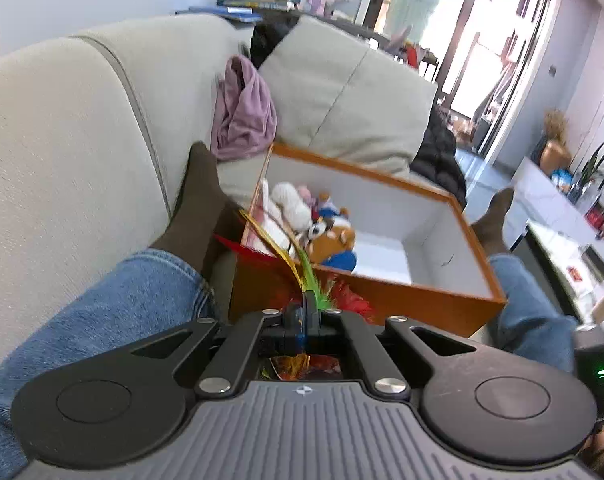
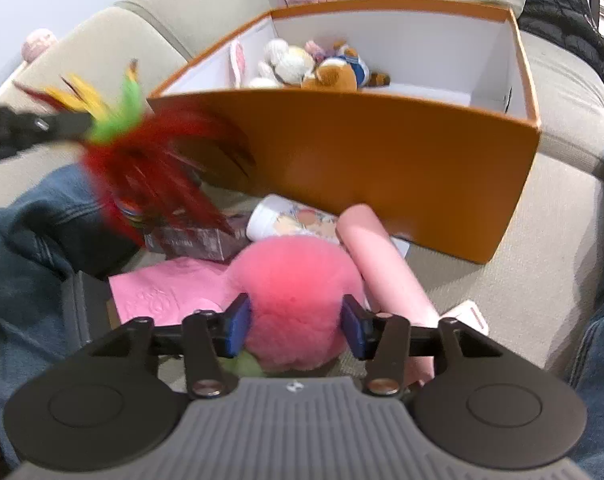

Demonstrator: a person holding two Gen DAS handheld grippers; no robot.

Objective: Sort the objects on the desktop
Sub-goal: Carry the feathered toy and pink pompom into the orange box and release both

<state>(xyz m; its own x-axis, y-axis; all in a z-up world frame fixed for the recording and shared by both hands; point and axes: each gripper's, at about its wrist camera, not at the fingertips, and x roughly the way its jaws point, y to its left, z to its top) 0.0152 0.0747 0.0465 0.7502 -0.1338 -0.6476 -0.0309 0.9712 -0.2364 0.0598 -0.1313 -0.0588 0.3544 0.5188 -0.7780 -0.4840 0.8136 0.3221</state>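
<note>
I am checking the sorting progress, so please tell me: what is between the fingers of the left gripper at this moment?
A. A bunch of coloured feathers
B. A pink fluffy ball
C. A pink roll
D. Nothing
A. In the left wrist view the left gripper is shut on the coloured feathers, which stick out green and red in front of the orange box.

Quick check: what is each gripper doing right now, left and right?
Left gripper: shut on the feather toy.
Right gripper: jaws around the pink pompom; firm grip or not, cannot tell.
</note>
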